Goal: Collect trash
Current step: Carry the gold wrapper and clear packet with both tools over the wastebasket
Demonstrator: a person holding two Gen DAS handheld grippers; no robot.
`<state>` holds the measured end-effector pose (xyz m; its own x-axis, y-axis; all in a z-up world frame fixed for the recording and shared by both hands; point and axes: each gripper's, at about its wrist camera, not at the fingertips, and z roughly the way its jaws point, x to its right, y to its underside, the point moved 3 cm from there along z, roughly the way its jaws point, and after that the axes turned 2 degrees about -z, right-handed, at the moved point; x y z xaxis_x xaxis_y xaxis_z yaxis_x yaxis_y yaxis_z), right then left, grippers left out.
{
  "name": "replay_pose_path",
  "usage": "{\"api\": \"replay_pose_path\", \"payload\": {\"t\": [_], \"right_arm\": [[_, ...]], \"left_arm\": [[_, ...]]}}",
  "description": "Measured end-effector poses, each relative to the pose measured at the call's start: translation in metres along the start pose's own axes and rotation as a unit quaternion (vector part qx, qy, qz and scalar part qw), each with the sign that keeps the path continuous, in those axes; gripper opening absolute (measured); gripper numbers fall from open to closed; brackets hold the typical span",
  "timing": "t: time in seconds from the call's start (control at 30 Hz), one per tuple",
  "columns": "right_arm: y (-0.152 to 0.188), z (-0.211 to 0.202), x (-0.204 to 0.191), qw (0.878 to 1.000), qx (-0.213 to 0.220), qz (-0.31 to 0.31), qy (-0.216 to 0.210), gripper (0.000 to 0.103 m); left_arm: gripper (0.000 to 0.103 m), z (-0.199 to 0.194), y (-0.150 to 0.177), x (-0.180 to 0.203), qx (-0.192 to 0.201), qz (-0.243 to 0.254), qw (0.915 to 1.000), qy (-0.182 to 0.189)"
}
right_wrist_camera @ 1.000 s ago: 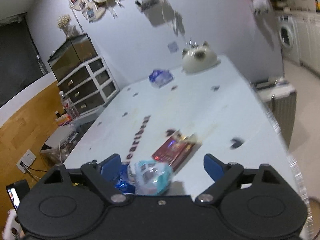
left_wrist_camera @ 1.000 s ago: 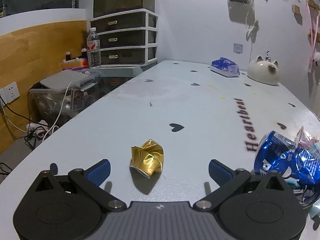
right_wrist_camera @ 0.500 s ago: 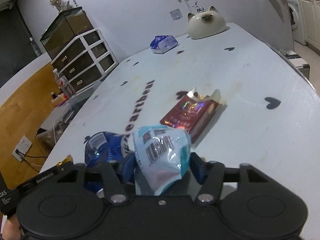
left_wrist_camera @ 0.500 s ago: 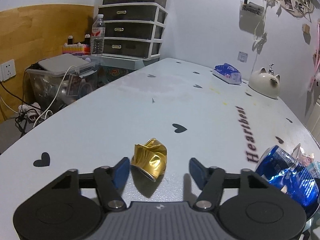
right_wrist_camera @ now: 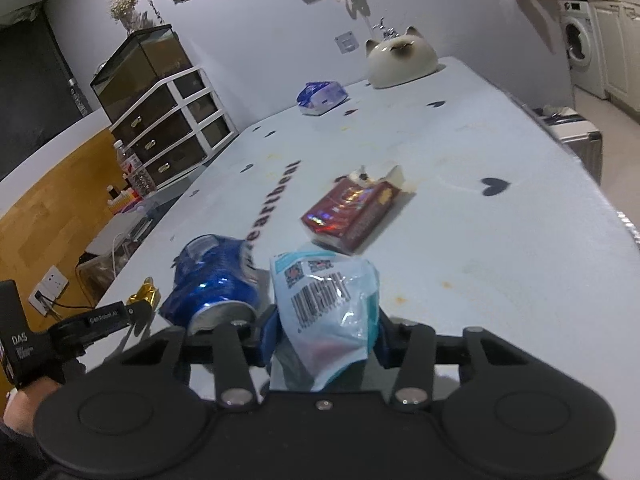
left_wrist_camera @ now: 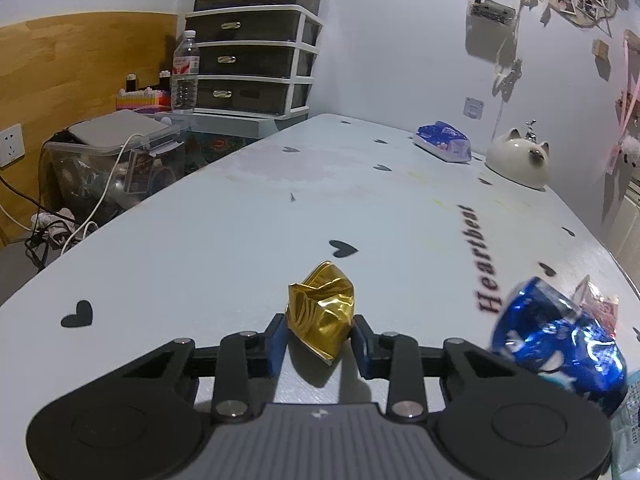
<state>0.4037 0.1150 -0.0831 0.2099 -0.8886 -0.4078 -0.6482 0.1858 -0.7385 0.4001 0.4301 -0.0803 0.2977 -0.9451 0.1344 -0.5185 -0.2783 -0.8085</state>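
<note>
Left hand-held gripper: we've just been closing; clamped on gold can, left of blue can.
Right hand-held gripper: we've just been closing; clamped on plastic wrapper, right of blue can.

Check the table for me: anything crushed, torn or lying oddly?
Yes. The gold can between the left jaws is crumpled, and the blue can lies dented on its side. The red pack has its top torn open. The light-blue wrapper in the right jaws is crinkled. No spill shows.

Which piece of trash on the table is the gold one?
The crumpled gold can, between the left gripper's jaws. The crushed can beside it is blue, the wrapper pale blue, the packet dark red.
</note>
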Motion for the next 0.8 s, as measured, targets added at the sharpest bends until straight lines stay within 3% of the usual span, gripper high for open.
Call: {"api": "replay_pose_path", "payload": {"t": [0.27,0.8], "right_arm": [[0.010,-0.030,0.013,1.000,0.014,-0.013,0.010,0.046],[0.028,-0.091,0.035,0.998,0.027,-0.053,0.012,0.045]], "left_arm": [[0.035,-0.024,0.012,0.011,0.006,0.002,1.0000,0.005],[0.034,-0.126,0.074,0.062,0.032,0.017,0.9992,0.015]]}}
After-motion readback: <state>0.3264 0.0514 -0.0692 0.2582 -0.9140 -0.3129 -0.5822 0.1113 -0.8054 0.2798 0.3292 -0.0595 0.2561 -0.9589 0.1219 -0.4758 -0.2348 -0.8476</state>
